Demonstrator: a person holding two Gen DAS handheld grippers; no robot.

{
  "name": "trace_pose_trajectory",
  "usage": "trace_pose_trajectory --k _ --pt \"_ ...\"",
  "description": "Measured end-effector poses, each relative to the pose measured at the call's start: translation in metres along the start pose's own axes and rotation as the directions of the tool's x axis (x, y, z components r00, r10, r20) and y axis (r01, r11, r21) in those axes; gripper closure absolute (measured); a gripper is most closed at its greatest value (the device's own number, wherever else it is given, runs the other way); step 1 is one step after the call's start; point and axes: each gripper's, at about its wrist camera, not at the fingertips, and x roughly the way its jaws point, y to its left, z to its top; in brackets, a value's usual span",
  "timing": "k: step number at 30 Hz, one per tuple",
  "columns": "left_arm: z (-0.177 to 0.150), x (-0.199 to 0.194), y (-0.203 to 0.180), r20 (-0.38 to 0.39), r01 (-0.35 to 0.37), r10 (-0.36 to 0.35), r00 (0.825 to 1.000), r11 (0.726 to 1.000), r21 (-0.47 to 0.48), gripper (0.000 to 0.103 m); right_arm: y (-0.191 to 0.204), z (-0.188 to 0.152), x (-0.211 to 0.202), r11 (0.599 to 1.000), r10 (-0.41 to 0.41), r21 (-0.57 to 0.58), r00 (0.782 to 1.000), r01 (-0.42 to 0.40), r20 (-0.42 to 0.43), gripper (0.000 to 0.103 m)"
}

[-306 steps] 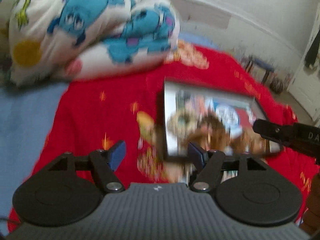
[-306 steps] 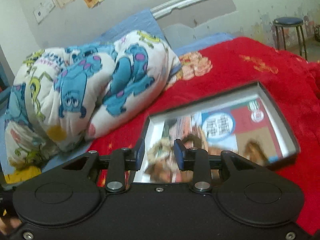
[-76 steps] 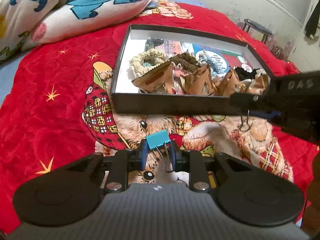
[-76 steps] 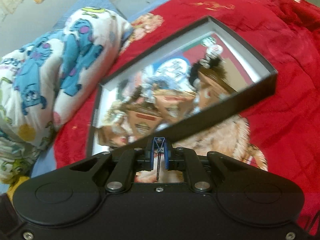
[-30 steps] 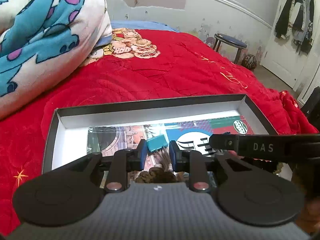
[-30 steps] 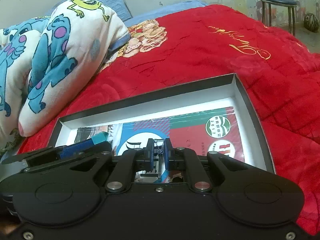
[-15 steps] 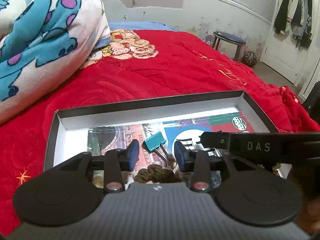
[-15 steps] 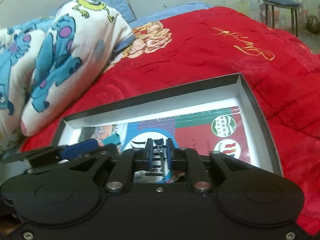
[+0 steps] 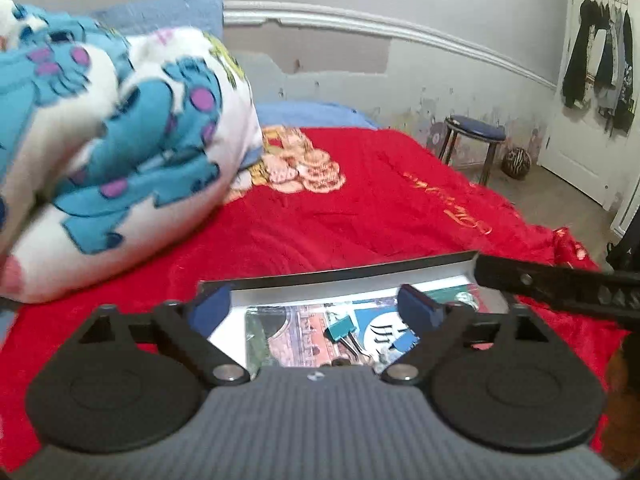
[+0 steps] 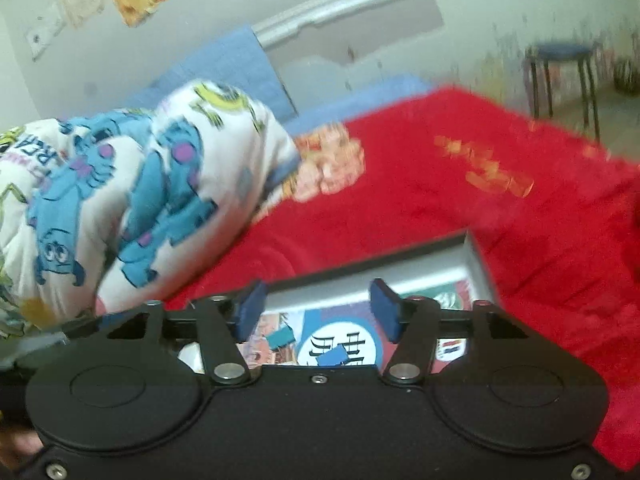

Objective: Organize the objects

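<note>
A shallow black box with a printed picture on its floor lies on the red blanket; it also shows in the right wrist view. A teal binder clip and a blue binder clip lie inside it, also seen in the right wrist view as the teal clip and the blue clip. My left gripper is open and empty above the box. My right gripper is open and empty above it too; its arm crosses the left view.
A rolled monster-print duvet lies at the left on the bed. A blue stool stands by the far wall, with a door and hanging clothes at the right. The red blanket stretches beyond the box.
Both grippers have opened wide and let go of their binder clips, which now lie in the box. Both grippers have pulled back and tilted upward.
</note>
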Motion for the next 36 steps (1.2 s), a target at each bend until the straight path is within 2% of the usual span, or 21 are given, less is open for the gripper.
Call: trace_pose_trajectory --k 3,5,9,12,14,16,18,20,21,22,24,26,28,30,33,36 --pt "-0.013 -0.04 -0.005 0.045 -0.013 0.012 0.999 1.0 0.014 0.0 0.015 -0.009 -0.041 0.997 -0.049 -0.063 0.997 0.053 0.06 0.01" --pt "-0.029 -0.062 -0.01 0.053 -0.032 0.03 0.998 0.999 0.035 0.0 0.025 -0.021 -0.066 0.989 -0.08 -0.116 0.991 0.092 0.103 0.002" --pt "-0.069 -0.097 -0.015 0.095 -0.079 0.076 0.993 0.996 0.028 0.0 0.04 -0.053 -0.108 0.968 -0.143 -0.182 0.975 0.174 0.172 0.0" --pt "-0.104 -0.111 -0.016 0.132 -0.103 0.099 0.986 0.994 0.027 0.0 0.039 -0.089 -0.124 0.968 -0.17 -0.154 0.971 0.196 0.167 0.0" --pt "-0.122 -0.109 -0.015 0.113 -0.1 0.092 0.989 0.993 0.064 0.0 0.039 -0.112 -0.122 0.958 -0.235 -0.145 0.966 0.248 0.106 0.0" --pt "-0.131 -0.098 -0.012 0.057 -0.111 0.108 0.993 0.992 0.056 0.0 0.04 -0.132 -0.111 0.952 -0.259 -0.158 0.965 0.263 0.043 0.0" --pt "-0.136 -0.086 -0.002 -0.005 -0.104 0.104 0.995 0.994 -0.029 0.0 0.039 -0.142 -0.091 0.961 -0.235 -0.172 0.967 0.216 -0.099 0.002" --pt "-0.139 -0.076 0.007 -0.051 -0.098 0.093 0.994 0.989 -0.111 0.0 0.031 -0.147 -0.07 0.983 -0.176 -0.102 0.953 0.155 -0.246 0.0" --pt "-0.141 -0.069 0.012 -0.07 -0.103 0.093 0.993 0.983 -0.154 0.0 0.026 -0.152 -0.067 0.987 -0.161 -0.049 0.955 0.153 -0.249 0.0" --pt "-0.144 -0.065 0.014 -0.08 -0.109 0.097 0.992 0.98 -0.168 0.0 0.025 -0.157 -0.069 0.986 -0.167 -0.031 0.966 0.164 -0.195 0.0" --pt "-0.148 -0.058 0.014 -0.095 -0.14 0.128 0.987 0.982 -0.129 0.0 0.03 -0.161 -0.066 0.979 -0.203 -0.062 0.967 0.196 -0.151 0.0" --pt "-0.154 -0.054 0.01 -0.093 -0.181 0.174 0.98 0.981 -0.071 0.0 0.037 -0.167 -0.06 0.959 -0.258 -0.16 0.956 0.235 -0.141 0.0" --pt "-0.16 -0.049 0.008 -0.099 -0.187 0.182 0.978 0.981 -0.043 0.0 0.044 -0.174 -0.052 0.926 -0.298 -0.279 0.946 0.254 -0.127 0.0" --pt "-0.165 -0.045 0.011 -0.11 -0.173 0.166 0.98 0.983 -0.062 0.0 0.047 -0.181 -0.049 0.893 -0.297 -0.371 0.953 0.254 -0.062 0.0" --pt "-0.171 -0.037 0.019 -0.142 -0.186 0.172 0.975 0.979 -0.087 0.0 0.042 -0.182 -0.052 0.909 -0.272 -0.341 0.961 0.239 -0.051 0.0" --pt "-0.175 -0.036 0.014 -0.108 -0.215 0.21 0.972 0.976 -0.032 0.0 0.043 -0.185 -0.054 0.903 -0.275 -0.353 0.961 0.246 -0.035 0.0"
